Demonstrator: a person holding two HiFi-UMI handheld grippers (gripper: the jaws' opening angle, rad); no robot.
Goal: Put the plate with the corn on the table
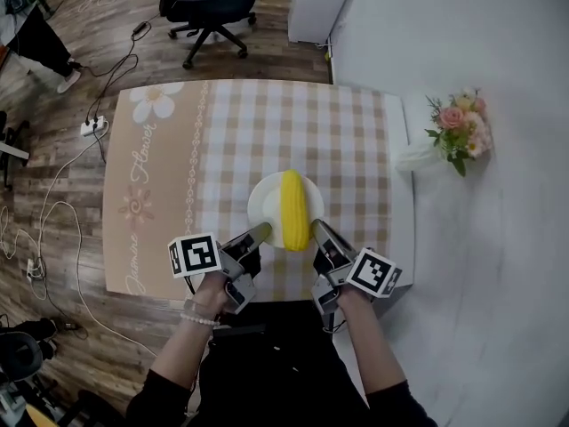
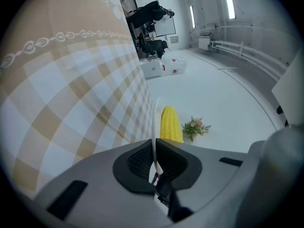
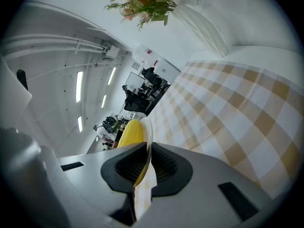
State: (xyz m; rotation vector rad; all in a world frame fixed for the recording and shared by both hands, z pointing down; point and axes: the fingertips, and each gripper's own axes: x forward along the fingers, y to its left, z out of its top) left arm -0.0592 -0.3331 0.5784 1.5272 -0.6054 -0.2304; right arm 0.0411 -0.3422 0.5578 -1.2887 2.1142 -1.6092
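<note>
The corn (image 1: 293, 210) could roll off the plate (image 1: 259, 199) if one side dipped. The left gripper (image 1: 262, 231) and the right gripper (image 1: 318, 231) were each clamped on only a thin stretch of its rim, from opposite sides, so uneven lowering or a one-sided release would likely tilt it. The small, shallow white plate hung over the checked cloth of the table (image 1: 338, 132), toward the near edge; whether it touched the cloth was unclear. The yellow cob lay loose along it, about as long as the plate was wide.
</note>
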